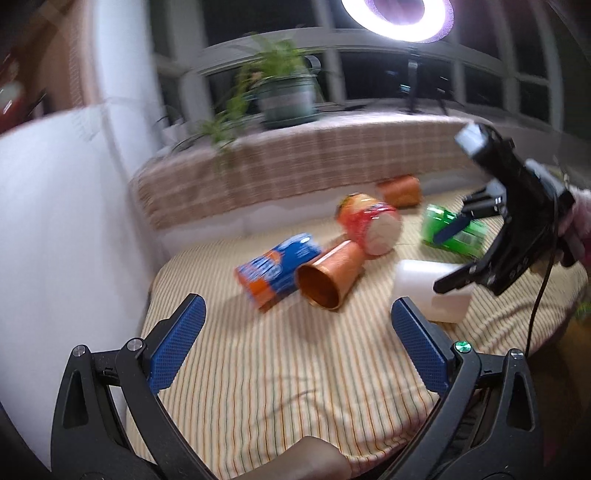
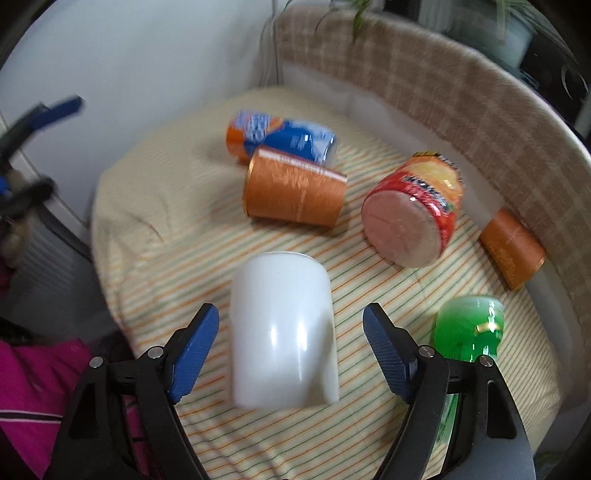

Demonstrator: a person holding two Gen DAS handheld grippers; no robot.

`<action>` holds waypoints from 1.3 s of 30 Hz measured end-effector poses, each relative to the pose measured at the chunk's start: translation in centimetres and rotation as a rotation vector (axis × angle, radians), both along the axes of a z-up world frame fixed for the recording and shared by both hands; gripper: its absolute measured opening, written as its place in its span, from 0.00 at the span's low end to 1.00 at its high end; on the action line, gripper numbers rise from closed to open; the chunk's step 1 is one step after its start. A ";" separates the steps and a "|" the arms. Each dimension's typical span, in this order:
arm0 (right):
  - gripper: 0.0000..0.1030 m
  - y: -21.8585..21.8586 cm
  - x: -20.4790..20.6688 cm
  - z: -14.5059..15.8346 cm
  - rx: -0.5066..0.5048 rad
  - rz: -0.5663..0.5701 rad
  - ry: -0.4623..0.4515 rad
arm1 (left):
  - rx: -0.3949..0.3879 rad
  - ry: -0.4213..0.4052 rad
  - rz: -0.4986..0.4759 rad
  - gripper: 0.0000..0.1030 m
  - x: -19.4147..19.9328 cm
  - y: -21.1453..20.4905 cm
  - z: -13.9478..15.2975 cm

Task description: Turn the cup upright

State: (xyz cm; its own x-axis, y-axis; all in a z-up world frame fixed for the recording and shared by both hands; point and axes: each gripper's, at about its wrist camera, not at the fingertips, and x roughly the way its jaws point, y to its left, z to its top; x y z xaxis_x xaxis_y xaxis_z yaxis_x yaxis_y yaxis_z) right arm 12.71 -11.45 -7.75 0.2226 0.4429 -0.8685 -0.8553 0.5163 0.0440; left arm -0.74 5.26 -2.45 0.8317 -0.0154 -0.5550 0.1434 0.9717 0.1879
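Note:
A white cup (image 2: 282, 332) lies on its side on the striped cloth (image 2: 155, 206), between the open blue fingers of my right gripper (image 2: 291, 321), which do not touch it. It also shows in the left wrist view (image 1: 424, 284), with the right gripper (image 1: 452, 258) above it. An orange cup (image 2: 293, 194) lies on its side further back; the left wrist view looks into its open mouth (image 1: 325, 282). My left gripper (image 1: 295, 314) is open and empty, above the cloth short of the orange cup.
A blue and orange can (image 2: 280, 136), a red jar (image 2: 413, 214), a second orange cup (image 2: 511, 247) and a green bottle (image 2: 467, 332) lie on the cloth. A plaid-covered ledge (image 2: 461, 92) runs behind. A potted plant (image 1: 284, 96) and ring light (image 1: 397, 16) stand beyond.

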 end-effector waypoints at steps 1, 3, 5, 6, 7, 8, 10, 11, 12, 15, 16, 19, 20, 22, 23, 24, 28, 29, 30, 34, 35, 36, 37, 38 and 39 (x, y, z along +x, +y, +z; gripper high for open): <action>0.78 -0.6 -0.3 0.3 0.026 -0.015 0.000 | 0.027 -0.001 -0.049 0.99 0.2 -0.7 0.1; 0.78 -2.4 -0.9 0.8 0.078 -0.059 0.001 | 0.076 0.001 -0.134 0.99 0.6 -1.9 0.2; 0.78 -4.8 -1.8 0.9 0.133 -0.122 0.009 | 0.132 0.016 -0.222 0.99 1.1 -3.5 0.0; 0.78 -5.7 -2.1 0.9 0.154 -0.148 0.015 | 0.158 0.032 -0.278 0.99 1.4 -4.5 -0.1; 0.78 -6.9 -2.6 0.8 0.180 -0.180 0.023 | 0.186 0.046 -0.324 0.99 1.7 -5.4 -0.4; 0.78 -8.0 -3.3 0.6 0.200 -0.214 0.030 | 0.210 0.056 -0.356 0.99 1.9 -6.2 -0.7; 0.78 -10.6 -4.5 0.0 0.233 -0.294 0.047 | 0.258 0.082 -0.421 0.99 2.4 -7.7 -1.3; 0.78 -11.4 -5.0 -0.3 0.241 -0.325 0.054 | 0.282 0.098 -0.457 0.99 2.8 -8.6 -1.6; 0.78 -12.3 -5.4 -0.5 0.246 -0.354 0.060 | 0.309 0.116 -0.488 0.99 3.2 -9.6 -2.0; 0.78 -15.7 -7.3 -1.3 0.267 -0.446 0.079 | 0.386 0.155 -0.562 0.99 3.7 -12.0 -3.2; 0.78 -16.6 -7.8 -1.5 0.273 -0.472 0.083 | 0.413 0.173 -0.587 0.99 3.9 -12.8 -3.6; 0.78 -18.5 -9.0 -1.9 0.297 -0.539 0.096 | 0.512 0.229 -0.663 0.99 4.6 -15.0 -5.2; 0.78 -19.3 -9.4 -2.1 0.309 -0.560 0.105 | 0.544 0.235 -0.676 0.99 4.7 -15.4 -5.7; 0.78 -20.5 -10.0 -2.3 0.324 -0.594 0.110 | 0.612 0.247 -0.702 0.99 4.9 -16.2 -6.7; 0.78 -21.0 -10.3 -2.4 0.327 -0.610 0.109 | 0.641 0.261 -0.716 0.99 5.1 -16.5 -7.2; 0.78 -21.5 -10.5 -2.5 0.333 -0.623 0.110 | 0.668 0.272 -0.724 0.99 5.3 -16.8 -7.6; 0.78 -22.4 -11.0 -2.6 0.362 -0.647 0.119 | 0.783 0.259 -0.756 0.99 5.6 -17.2 -9.0; 0.78 -22.6 -11.0 -2.7 0.369 -0.651 0.122 | 0.805 0.257 -0.764 0.99 5.6 -17.4 -9.3; 0.78 -22.7 -11.1 -2.7 0.374 -0.654 0.126 | 0.816 0.258 -0.771 0.99 5.7 -17.6 -9.5; 0.78 -23.0 -11.1 -2.8 0.399 -0.666 0.142 | 0.862 0.250 -0.807 0.99 6.1 -18.5 -10.8; 0.78 -23.2 -11.2 -2.8 0.401 -0.669 0.142 | 0.866 0.256 -0.815 0.99 6.3 -18.8 -11.1; 0.78 -23.3 -11.2 -2.9 0.402 -0.672 0.143 | 0.868 0.261 -0.823 0.99 6.3 -19.0 -11.3; 0.78 -23.4 -11.3 -2.9 0.403 -0.675 0.145 | 0.870 0.264 -0.828 0.99 6.3 -19.2 -11.5; 0.78 -23.5 -11.4 -2.8 0.401 -0.677 0.145 | 0.873 0.267 -0.834 0.99 6.4 -19.3 -11.8; 0.78 -23.5 -11.5 -2.8 0.398 -0.679 0.144 | 0.874 0.269 -0.837 0.98 6.6 -19.5 -12.0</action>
State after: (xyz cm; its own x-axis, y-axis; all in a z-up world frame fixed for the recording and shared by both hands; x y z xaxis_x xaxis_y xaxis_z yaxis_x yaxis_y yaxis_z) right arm 1.21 -34.95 -10.58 0.4531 0.5333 -0.7143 -0.3314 0.8446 0.4205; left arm 5.88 -14.19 -14.46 0.6023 -0.0259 -0.7978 0.7936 0.1267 0.5951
